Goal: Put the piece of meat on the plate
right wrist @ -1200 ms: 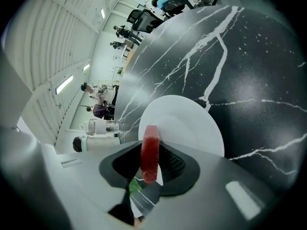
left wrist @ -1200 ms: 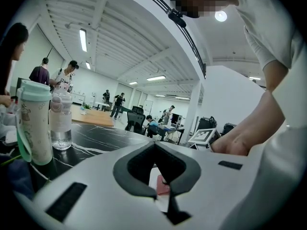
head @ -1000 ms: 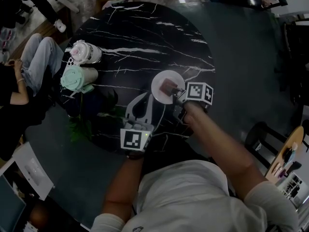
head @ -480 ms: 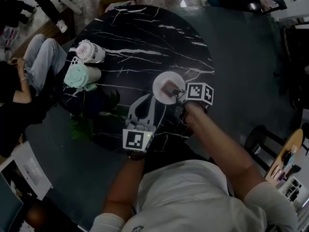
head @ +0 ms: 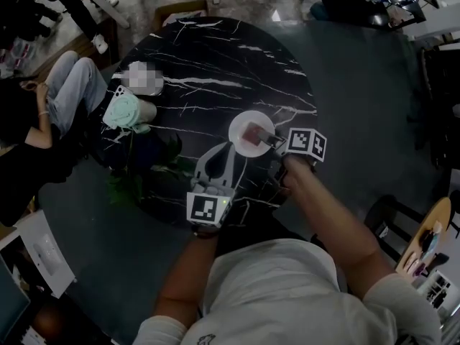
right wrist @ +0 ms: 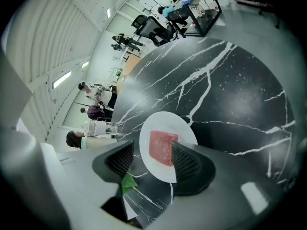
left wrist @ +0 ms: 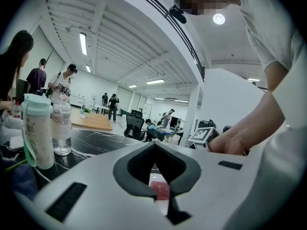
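Note:
A reddish piece of meat (head: 252, 132) lies flat on a small white plate (head: 241, 146) near the front right of the round black marble table (head: 215, 56). My right gripper (head: 270, 140) hovers just over the plate's near side, its jaws opening. In the right gripper view the meat (right wrist: 162, 146) rests on the plate (right wrist: 160, 122) below the right gripper (right wrist: 153, 153), and the pads do not touch it. My left gripper (head: 220, 148) hangs left of the plate, shut and empty. Through the left gripper (left wrist: 154, 146) pads' gap the meat (left wrist: 161, 189) shows.
A mint green tumbler (head: 122, 111) and a clear bottle (left wrist: 61, 133) stand at the table's left edge. Green leaves (head: 129, 185) lie by the front left rim. A seated person (head: 65, 92) is close beside the table on the left.
The right gripper's jaws have spread apart and let go of the meat, which stays on the plate. The right gripper has drawn back a little towards me. The left gripper has hardly moved.

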